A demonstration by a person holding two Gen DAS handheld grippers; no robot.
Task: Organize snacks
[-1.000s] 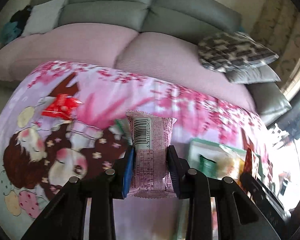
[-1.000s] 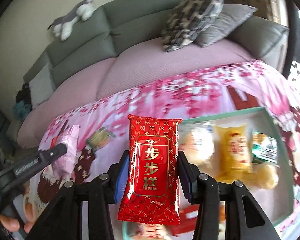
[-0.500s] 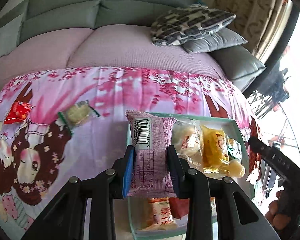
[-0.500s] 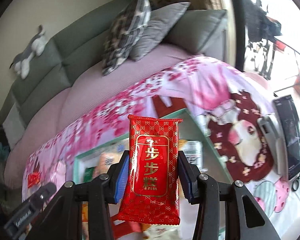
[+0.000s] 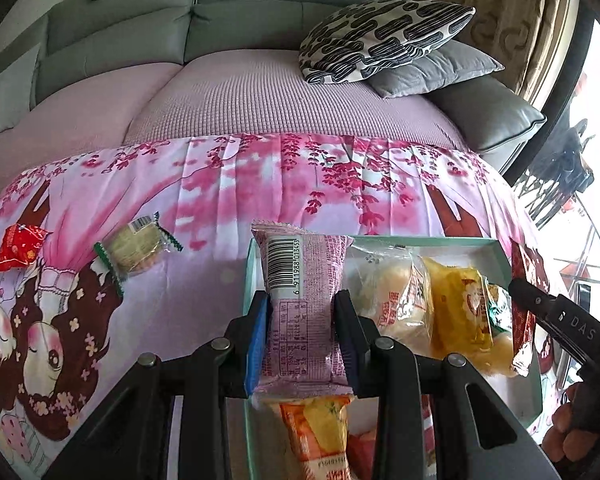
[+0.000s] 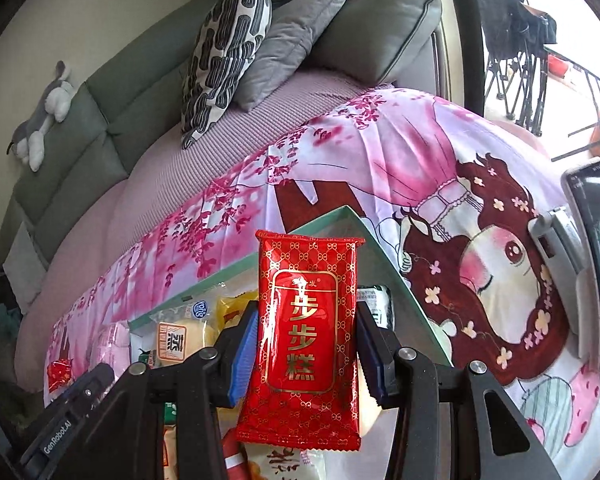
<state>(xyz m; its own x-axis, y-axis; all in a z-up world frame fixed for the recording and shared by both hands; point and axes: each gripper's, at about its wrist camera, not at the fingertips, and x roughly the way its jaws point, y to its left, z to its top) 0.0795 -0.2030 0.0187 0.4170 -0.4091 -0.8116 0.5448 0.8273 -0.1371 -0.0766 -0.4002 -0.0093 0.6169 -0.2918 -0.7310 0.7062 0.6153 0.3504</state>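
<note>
left tongs clamp pink pkt, right tongs clamp red pkt, over tray.

Patterned cushion, grey sofa, plush toy, phone

Both wrist views look down, sharing the tray.

Grey sofa beyond the jaws, pink-covered seat; patterned cushion on grey one. Curtain, bright window right.
</note>
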